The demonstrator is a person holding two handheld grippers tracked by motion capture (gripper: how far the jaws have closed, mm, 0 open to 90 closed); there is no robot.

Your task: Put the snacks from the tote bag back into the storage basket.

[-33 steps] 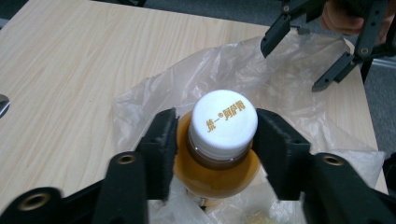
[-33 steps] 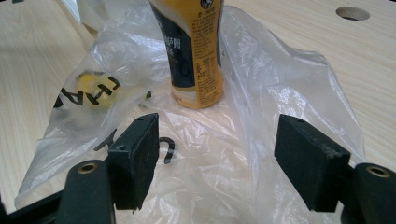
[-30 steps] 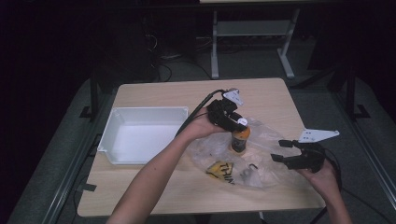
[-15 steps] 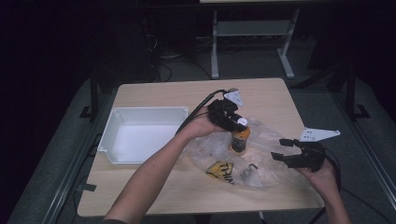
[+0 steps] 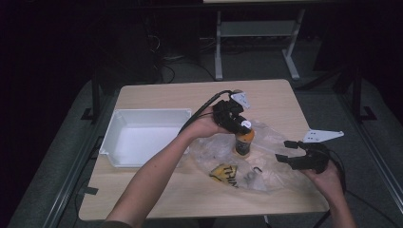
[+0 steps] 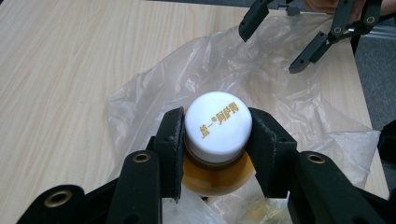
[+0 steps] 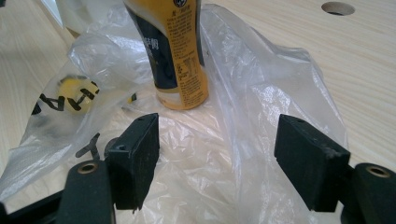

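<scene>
Bottle (image 5: 244,142) of orange-amber drink, white cap (image 6: 218,122), stands upright on a crumpled clear plastic bag (image 5: 266,156) at the middle-right of the wooden table (image 5: 166,97). Long axis vertical; the label is read in the right gripper view (image 7: 180,56) as a dark panel on yellow.

Cap is clamped from above by the left gripper (image 6: 217,140): the jaws have just been closing, and both black pads are seen pressed on the cap's sides, bottle directly below and between them. In the high view the left gripper (image 5: 233,118) sits right on top of the bottle, so the left hand is plainly the nearer one.

Right gripper (image 5: 294,154) is held low, near the bag's right edge, apart from the bottle; its jaws stand wide with nothing gripped, only bag film lying between and under them (image 7: 215,158). The bottle lies ahead of it, slightly left of its centre line.

Inside the bag, a yellow item with black lettering (image 5: 227,173) lies nearer the person than the bottle. A white plastic tray (image 5: 119,126) sits well to the left, apparently empty.

Judged next: a straight lift along the bottle's axis, with the bag pinned down by the right gripper.
</scene>
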